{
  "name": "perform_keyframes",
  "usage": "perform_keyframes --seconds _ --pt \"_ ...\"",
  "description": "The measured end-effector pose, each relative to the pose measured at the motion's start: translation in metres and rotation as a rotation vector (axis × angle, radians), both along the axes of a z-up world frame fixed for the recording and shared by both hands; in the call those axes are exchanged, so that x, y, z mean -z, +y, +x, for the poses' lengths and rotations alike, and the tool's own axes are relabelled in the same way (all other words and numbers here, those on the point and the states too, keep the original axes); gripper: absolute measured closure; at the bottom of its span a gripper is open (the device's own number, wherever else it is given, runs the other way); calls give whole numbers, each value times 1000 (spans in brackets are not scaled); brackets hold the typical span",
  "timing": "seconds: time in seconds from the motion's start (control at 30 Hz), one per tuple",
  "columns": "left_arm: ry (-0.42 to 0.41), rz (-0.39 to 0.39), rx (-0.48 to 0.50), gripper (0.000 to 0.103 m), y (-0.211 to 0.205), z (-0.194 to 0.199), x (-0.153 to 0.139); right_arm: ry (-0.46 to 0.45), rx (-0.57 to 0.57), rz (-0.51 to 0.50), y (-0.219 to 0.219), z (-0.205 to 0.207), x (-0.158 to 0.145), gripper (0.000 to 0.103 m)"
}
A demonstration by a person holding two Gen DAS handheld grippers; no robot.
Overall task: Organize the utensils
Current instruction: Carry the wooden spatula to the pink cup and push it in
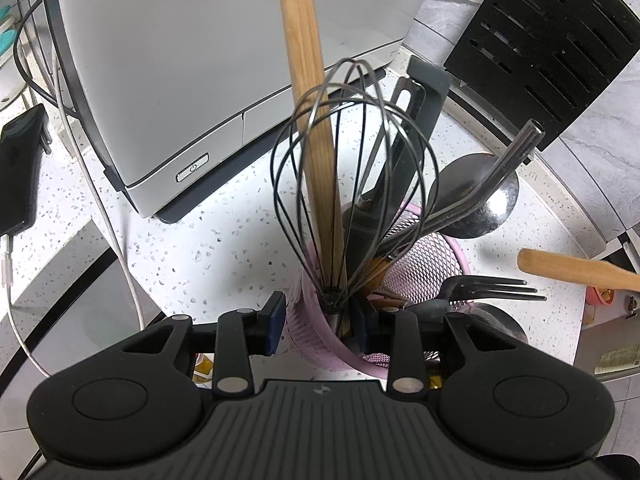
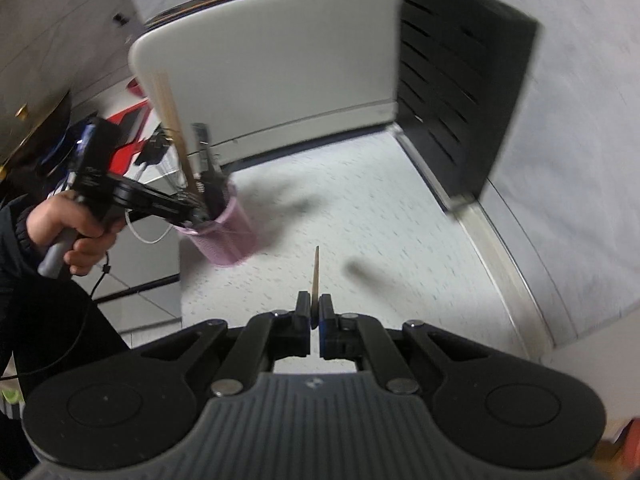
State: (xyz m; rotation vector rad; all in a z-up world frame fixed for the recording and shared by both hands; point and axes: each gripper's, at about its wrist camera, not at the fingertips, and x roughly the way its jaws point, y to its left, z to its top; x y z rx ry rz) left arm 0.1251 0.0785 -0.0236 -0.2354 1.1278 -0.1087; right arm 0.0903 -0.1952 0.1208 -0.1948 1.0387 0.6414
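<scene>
Pink mesh holder taken as landmark, standing on speckled white counter. Left gripper clamped across holder's near rim, one blue-padded finger outside the mesh wall, the other inside and largely hidden among the handles. Wire whisk rising from holder, its handle swallowed by the rim. Broad wooden handle passing up through the whisk wires, top end cut off by picture edge. Behind the whisk, inside holder: a steel ladle, a fork pointing right, and dark utensils overlapping too much to tell apart. Black slotted spatula head up and right of holder, its shaft lost behind the others. Second wooden piece entering from right of holder, far end cut off. Grey appliance left of and behind holder; white cable and dark phone farther left.

From right wrist view, heavily blurred: right gripper pinched shut on a thin wooden stick, seen edge-on, kind of utensil not discernible, held above the counter well right of holder. Hand seen on left gripper's grip at holder's left side. Dark smear on the counter right of the stick too blurred to identify.
</scene>
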Motion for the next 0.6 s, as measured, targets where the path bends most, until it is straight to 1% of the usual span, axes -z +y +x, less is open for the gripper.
perform_keyframes --seconds 0.17,0.33,0.6 --pt "3 -13 1 64 2 0 1 -29 -80 -45 39 2 -22 103" --pt "3 -20 3 64 4 0 1 -46 -142 -79 70 1 -37 103" --pt "3 -27 10 64 7 0 1 -63 -205 -113 97 -4 -52 103"
